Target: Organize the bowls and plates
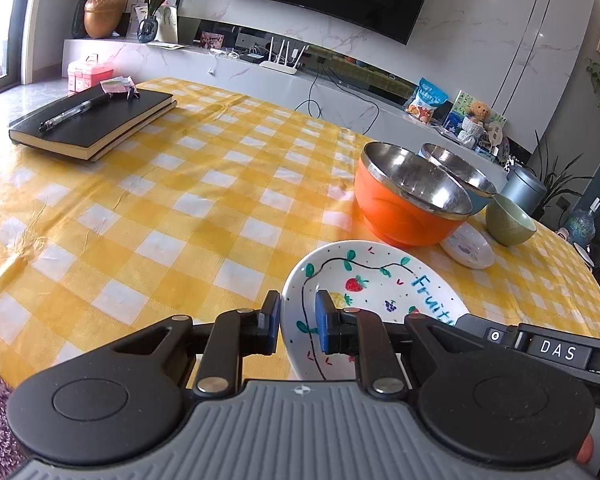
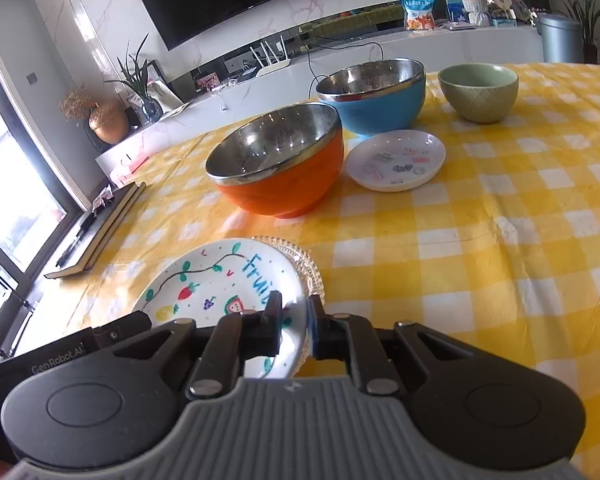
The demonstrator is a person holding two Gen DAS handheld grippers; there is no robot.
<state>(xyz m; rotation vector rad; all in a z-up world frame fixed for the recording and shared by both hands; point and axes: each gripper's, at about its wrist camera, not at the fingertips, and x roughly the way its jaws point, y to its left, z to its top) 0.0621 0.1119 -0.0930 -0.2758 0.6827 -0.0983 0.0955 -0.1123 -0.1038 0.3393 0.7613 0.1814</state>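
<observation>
Left wrist view shows our left gripper (image 1: pixel 298 322) nearly closed, pinching the near rim of the painted fruit plate (image 1: pixel 374 292), which sits just in front of the orange bowl (image 1: pixel 410 200). Our right gripper (image 2: pixel 294 326) clamps the same plate's opposite rim, jaws equally narrow, and a glass dish (image 2: pixel 304 266) peeks from under the plate on the side toward the orange bowl. Both grippers tilt downward toward the checked tablecloth (image 1: pixel 180 208). We judge the 2 grips should stay level so the plate seats squarely on the dish.
</observation>
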